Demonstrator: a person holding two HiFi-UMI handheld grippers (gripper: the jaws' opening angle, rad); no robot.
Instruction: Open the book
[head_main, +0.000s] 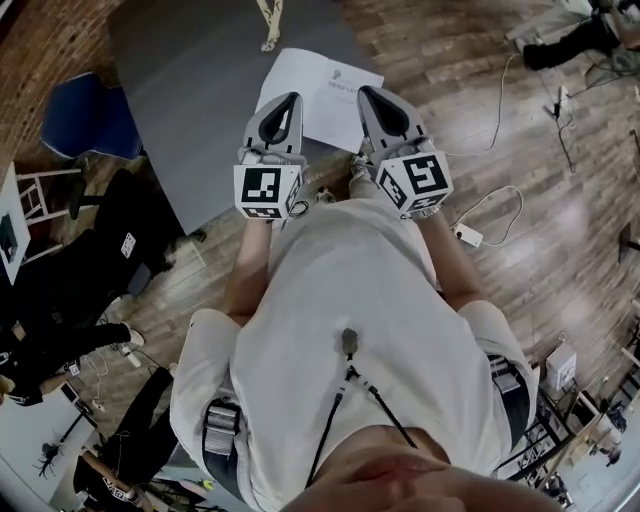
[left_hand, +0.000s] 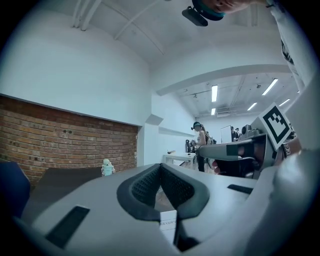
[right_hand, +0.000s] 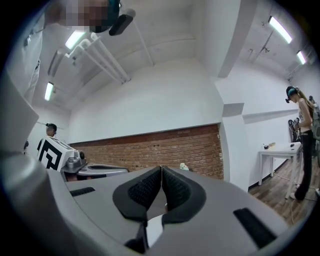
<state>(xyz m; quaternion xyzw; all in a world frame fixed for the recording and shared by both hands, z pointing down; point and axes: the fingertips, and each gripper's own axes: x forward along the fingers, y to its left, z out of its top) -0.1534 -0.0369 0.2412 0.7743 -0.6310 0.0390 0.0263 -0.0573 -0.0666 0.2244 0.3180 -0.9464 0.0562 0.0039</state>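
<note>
While both grippers hang level in front of the person's chest, the thin white book lies flat on the dark grey table, ahead of the jaws and well below them. In the head view it sits between the two tools, its near edge hidden under their tips. The left gripper covers its near-left part and the right gripper its near-right part, so neither hand is clearly the nearer.

The book is skewed to the table's edge, with its far edge slanting down to the right and one corner close to the table's right-hand side. It shows a single white face with a small patch of print and no spread of two pages, which suggests a shut cover. Which edge is the spine cannot be made out.

The left gripper has its ribbed black pads clenched tip to tip with nothing between them, and the right gripper is pressed together the same way, also empty. Neither gripper view shows the book, since both look out across the room above it. Any reach for the cover would therefore have to go downward and forward, with the jaws parted to take a free edge.
</note>
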